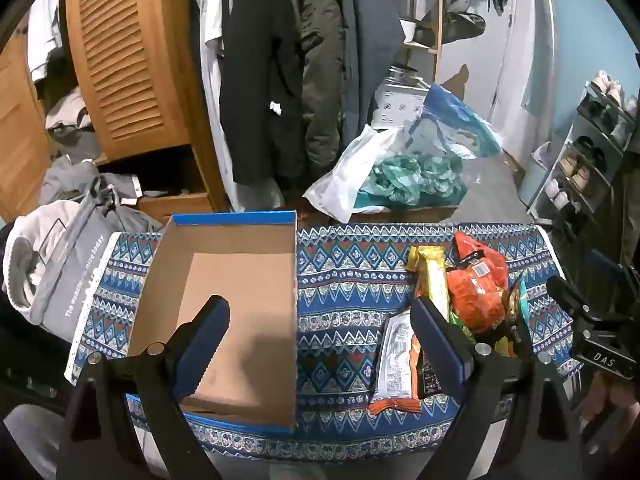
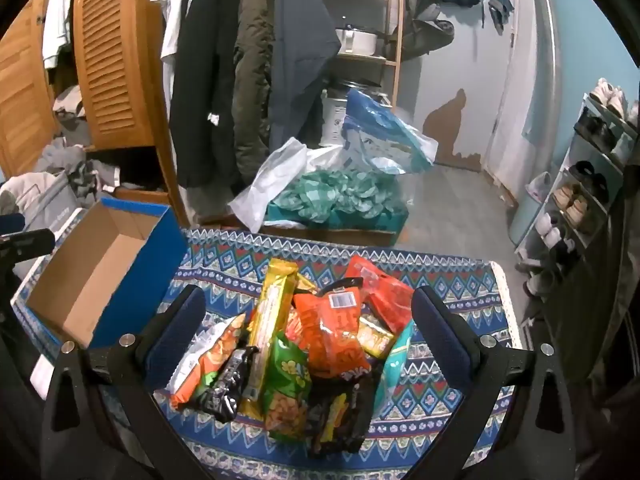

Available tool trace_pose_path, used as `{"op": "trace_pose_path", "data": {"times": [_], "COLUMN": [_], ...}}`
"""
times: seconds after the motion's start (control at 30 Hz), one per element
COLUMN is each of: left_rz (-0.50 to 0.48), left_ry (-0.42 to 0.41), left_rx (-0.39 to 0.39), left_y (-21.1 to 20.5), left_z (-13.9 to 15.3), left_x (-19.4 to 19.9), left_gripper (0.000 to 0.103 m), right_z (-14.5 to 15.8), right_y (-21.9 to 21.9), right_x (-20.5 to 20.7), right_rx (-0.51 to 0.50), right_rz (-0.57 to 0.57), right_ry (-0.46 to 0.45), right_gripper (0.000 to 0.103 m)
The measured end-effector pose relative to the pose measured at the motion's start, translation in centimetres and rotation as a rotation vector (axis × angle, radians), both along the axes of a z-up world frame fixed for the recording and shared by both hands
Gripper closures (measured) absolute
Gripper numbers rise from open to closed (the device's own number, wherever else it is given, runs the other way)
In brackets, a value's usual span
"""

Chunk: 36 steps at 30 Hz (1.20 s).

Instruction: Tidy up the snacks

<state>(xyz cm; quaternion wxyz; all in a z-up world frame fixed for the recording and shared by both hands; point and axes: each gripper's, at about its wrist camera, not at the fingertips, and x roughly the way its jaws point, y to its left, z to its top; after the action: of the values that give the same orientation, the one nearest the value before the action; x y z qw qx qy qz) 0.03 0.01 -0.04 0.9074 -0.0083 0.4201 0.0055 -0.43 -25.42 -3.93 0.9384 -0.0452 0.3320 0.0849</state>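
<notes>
An empty blue cardboard box sits on the left of the patterned cloth; it also shows in the right wrist view. A pile of snack packets lies to its right: a long yellow packet, an orange bag, a green bag, a red bag. The pile also shows in the left wrist view. My left gripper is open and empty, between the box and the pile. My right gripper is open and empty, above the pile.
The blue patterned cloth covers a small table. Behind it stand a wooden louvred wardrobe, hanging coats, plastic bags on a carton and a shoe rack at the right. A grey bag lies left.
</notes>
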Motion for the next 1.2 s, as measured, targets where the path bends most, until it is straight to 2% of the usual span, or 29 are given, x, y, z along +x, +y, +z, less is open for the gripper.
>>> {"op": "trace_pose_path", "data": {"times": [1.2], "left_rz": [-0.003], "left_ry": [-0.001], "left_rx": [0.002], "left_y": [-0.12], "left_z": [-0.5], "left_x": [-0.16], "left_gripper": [0.01], "right_z": [-0.11], "right_y": [-0.33], "right_x": [0.19], "right_rx": [0.02], "right_rz": [-0.002], "right_ry": [0.019], "right_gripper": [0.002]}}
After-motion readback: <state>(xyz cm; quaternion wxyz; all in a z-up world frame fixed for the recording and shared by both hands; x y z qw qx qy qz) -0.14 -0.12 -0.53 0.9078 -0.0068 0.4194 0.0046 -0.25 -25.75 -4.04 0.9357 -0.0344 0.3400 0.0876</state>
